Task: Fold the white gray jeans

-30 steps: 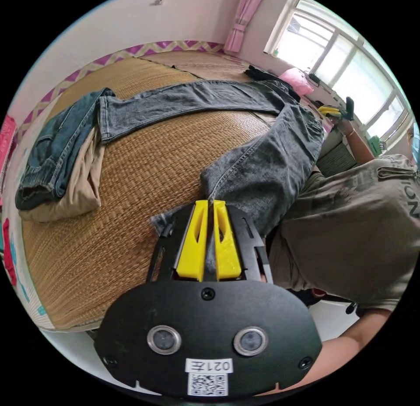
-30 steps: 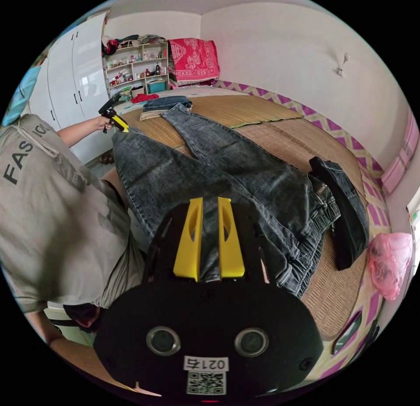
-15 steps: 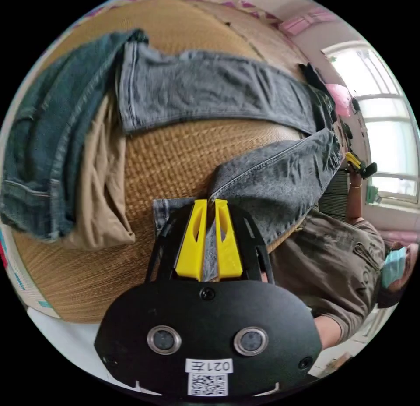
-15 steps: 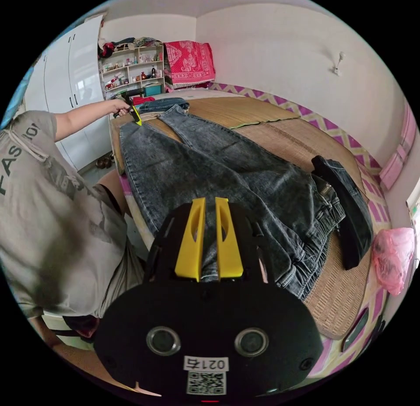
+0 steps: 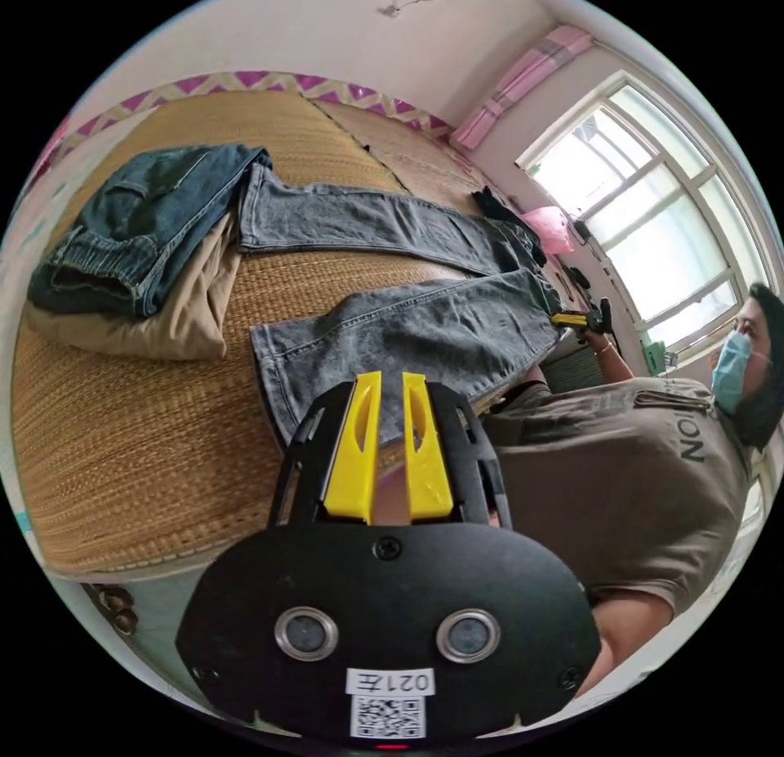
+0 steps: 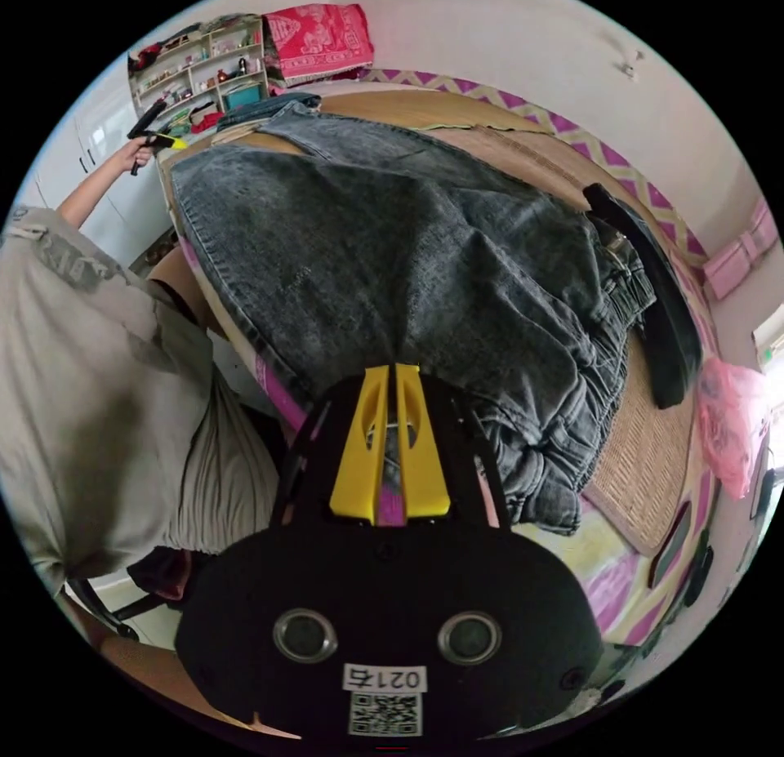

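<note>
Released since a second ago: left claw [image 5: 385, 447] now parted, empty, jeans [image 5: 425, 332] hem dropped flat on bed mat [image 5: 122, 430]; right claw [image 6: 390, 455] clenched on waist edge, so spreading seems done, fold next

Bright daylight from the window [image 5: 645, 218]; sharp centre, fisheye-bent edges

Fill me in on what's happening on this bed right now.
A person stands at the edge of a woven bed mat with a gripper in each hand. The gray jeans lie spread flat on the mat, legs apart. The left gripper is open, just off the hem of the near leg. The right gripper is nearly closed at the waist end; whether it pinches cloth is unclear. Folded blue jeans sit on tan trousers nearby.
</note>
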Demonstrator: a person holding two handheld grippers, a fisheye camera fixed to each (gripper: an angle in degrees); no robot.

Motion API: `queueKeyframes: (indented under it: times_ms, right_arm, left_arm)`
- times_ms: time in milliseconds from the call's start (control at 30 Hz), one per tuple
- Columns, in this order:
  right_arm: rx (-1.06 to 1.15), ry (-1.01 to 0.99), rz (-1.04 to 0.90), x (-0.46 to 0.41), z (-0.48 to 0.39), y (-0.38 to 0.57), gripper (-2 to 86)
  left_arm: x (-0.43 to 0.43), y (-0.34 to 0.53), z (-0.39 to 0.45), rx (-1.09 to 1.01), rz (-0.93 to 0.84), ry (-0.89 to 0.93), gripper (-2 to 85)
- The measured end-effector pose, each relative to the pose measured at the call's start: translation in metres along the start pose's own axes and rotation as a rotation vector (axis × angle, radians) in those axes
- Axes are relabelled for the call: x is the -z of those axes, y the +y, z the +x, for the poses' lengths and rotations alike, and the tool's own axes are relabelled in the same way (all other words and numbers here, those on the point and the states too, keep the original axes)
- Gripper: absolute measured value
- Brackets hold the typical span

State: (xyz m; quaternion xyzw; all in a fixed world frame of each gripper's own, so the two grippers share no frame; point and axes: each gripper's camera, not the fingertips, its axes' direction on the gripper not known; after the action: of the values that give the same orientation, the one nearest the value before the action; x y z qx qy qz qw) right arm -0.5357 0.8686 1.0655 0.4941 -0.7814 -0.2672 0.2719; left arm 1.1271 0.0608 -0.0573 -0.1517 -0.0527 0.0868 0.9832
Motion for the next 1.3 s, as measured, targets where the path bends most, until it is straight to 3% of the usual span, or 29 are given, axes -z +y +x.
queueKeyframes:
  times_ms: [200, 333, 400, 500, 600, 767, 1000, 1300]
  right_arm:
    - [-0.025, 0.042, -0.038, 0.004, -0.050, 0.024, -0.6]
    - [-0.167, 0.029, 0.101, 0.025, -0.071, 0.050, -0.2]
    - [-0.375, -0.034, 0.331, 0.056, -0.072, 0.099, 1.0]
    - [-0.662, -0.089, 0.511, 0.075, -0.082, 0.171, 6.6]
    - [-0.971, -0.142, 0.522, 0.059, -0.100, 0.239, 12.3]
    - [-1.223, -0.293, 0.600, 0.004, -0.138, 0.306, 13.4]
    - [-1.352, -0.476, 0.706, -0.062, -0.166, 0.315, 13.4]
    - [-1.328, -0.436, 0.664, -0.095, -0.214, 0.290, 14.7]
  left_arm:
    - [0.009, 0.071, 0.061, -0.061, 0.104, -0.087, 2.6]
    - [0.006, 0.130, 0.072, -0.047, 0.298, 0.061, 3.8]
    - [0.004, 0.167, 0.071, 0.018, 0.436, 0.138, 5.3]
    - [-0.006, 0.228, 0.069, 0.182, 0.568, 0.137, 7.5]
    - [-0.021, 0.281, 0.072, 0.353, 0.615, 0.145, 10.3]
    - [-0.043, 0.353, 0.092, 0.623, 0.721, 0.143, 11.1]
    - [-0.059, 0.391, 0.083, 0.806, 0.746, 0.219, 10.0]
    - [-0.069, 0.397, 0.081, 0.815, 0.733, 0.268, 11.5]
